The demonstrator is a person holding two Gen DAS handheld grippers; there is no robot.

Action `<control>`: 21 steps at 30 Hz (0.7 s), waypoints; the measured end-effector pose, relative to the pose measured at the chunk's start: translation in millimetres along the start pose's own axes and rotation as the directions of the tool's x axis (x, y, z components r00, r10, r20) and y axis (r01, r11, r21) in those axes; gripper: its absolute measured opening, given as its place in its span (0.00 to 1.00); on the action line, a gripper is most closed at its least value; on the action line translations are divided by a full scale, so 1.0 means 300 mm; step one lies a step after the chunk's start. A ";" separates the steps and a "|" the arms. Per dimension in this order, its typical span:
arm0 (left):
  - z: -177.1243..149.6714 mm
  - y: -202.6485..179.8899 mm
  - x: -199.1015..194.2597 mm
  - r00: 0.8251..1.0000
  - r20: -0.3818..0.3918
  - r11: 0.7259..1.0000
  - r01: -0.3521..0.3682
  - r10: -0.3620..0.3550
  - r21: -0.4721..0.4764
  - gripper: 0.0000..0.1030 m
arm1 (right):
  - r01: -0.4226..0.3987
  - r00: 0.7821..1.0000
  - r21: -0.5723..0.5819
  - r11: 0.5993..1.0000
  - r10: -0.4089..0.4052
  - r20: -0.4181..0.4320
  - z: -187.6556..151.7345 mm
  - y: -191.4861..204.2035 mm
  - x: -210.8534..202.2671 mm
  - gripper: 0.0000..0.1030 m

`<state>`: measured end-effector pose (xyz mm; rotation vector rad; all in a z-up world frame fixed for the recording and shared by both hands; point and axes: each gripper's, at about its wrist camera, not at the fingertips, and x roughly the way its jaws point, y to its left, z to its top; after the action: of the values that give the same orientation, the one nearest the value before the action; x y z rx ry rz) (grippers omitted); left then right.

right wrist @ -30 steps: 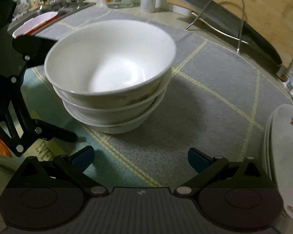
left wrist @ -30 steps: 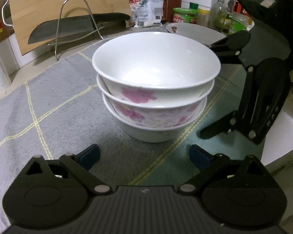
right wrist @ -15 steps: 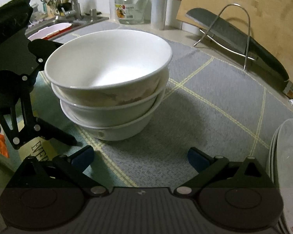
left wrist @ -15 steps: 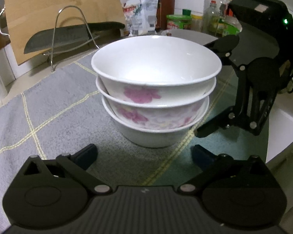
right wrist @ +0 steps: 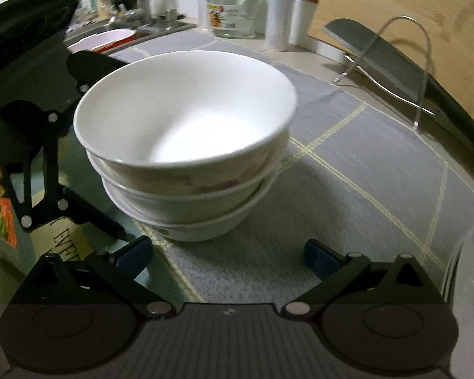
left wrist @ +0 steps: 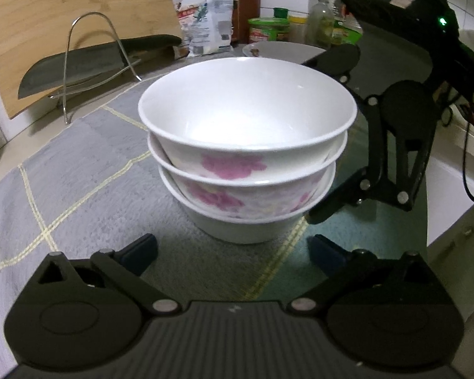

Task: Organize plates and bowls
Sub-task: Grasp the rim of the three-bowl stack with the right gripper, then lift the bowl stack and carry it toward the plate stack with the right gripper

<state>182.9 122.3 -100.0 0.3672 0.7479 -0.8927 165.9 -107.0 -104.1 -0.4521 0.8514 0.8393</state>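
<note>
Three white bowls with pink flowers stand stacked (left wrist: 246, 158) on a grey checked mat (left wrist: 79, 183). My left gripper (left wrist: 233, 249) sits just in front of the stack, its jaws wide and closing, with only mat between the blue pads. From the other side, my right gripper (right wrist: 227, 252) faces the same stack (right wrist: 186, 145), open, its pads short of the bottom bowl. Its black linkage (left wrist: 395, 145) stands close to the right of the bowls. A white plate (left wrist: 281, 52) lies behind the stack, and blurred plates (right wrist: 470, 268) show at the right edge.
A wooden cutting board (left wrist: 63, 22) leans at the back, with a cleaver (left wrist: 79, 66) on a wire rack before it. Bottles, a green-lidded jar (left wrist: 268, 28) and a bag crowd the back. A sink (right wrist: 117, 31) and a glass jar (right wrist: 233, 9) lie beyond the mat.
The bowl stack has stayed put. Both views have tipped slightly. In the right wrist view the plates have slid almost out at the right edge.
</note>
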 end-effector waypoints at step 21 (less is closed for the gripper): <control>0.074 0.063 -0.024 0.984 0.014 0.971 0.171 -0.176 0.164 0.83 | -0.140 0.990 -0.151 0.979 0.136 -0.036 0.097 0.008 -0.038 0.84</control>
<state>205.0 124.8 -79.7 0.4368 0.6899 -1.1261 173.3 -91.9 -77.7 -0.5433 0.8523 1.0341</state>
